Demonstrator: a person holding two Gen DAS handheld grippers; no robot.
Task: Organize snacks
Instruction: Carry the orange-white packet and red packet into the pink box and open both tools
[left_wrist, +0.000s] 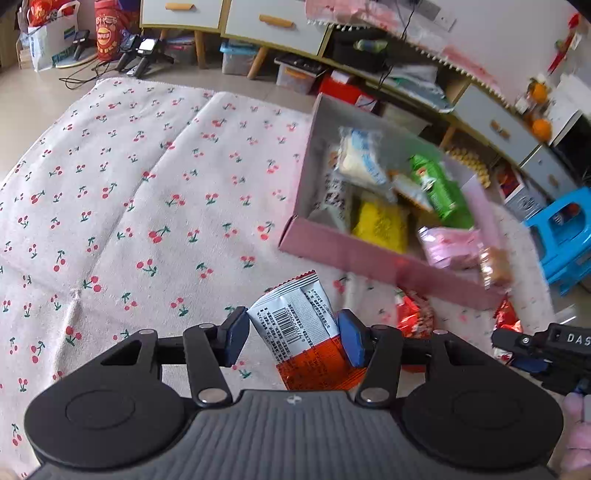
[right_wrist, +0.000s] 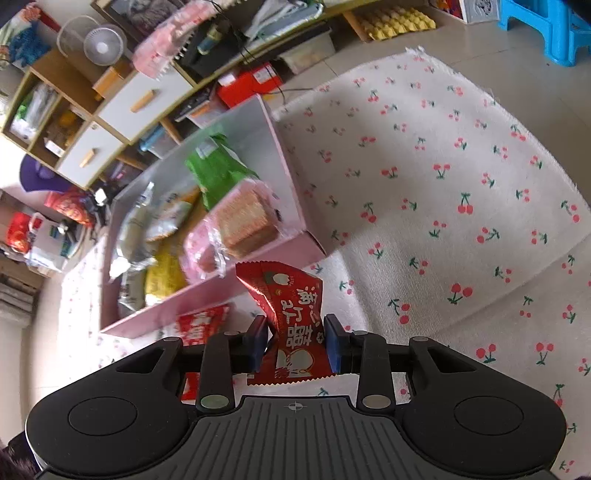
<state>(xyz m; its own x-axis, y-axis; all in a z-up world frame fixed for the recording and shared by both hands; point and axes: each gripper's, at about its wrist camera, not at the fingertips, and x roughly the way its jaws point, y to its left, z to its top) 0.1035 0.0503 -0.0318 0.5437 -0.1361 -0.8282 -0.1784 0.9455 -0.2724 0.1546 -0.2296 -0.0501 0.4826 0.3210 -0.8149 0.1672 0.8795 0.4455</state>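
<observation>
Left claw (left_wrist: 293, 334) clamped on barcoded packet (left_wrist: 295, 325), right claw (right_wrist: 295, 341) seemingly on red packet (right_wrist: 291, 314).

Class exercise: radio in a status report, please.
Left gripper shut on white-orange packet. Right gripper shut on red packet. Pink box ahead, unobstructed.

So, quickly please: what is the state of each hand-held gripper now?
Left hand-held gripper: closed on the orange-and-white snack packet.
Right hand-held gripper: closed on the red snack packet.
</observation>
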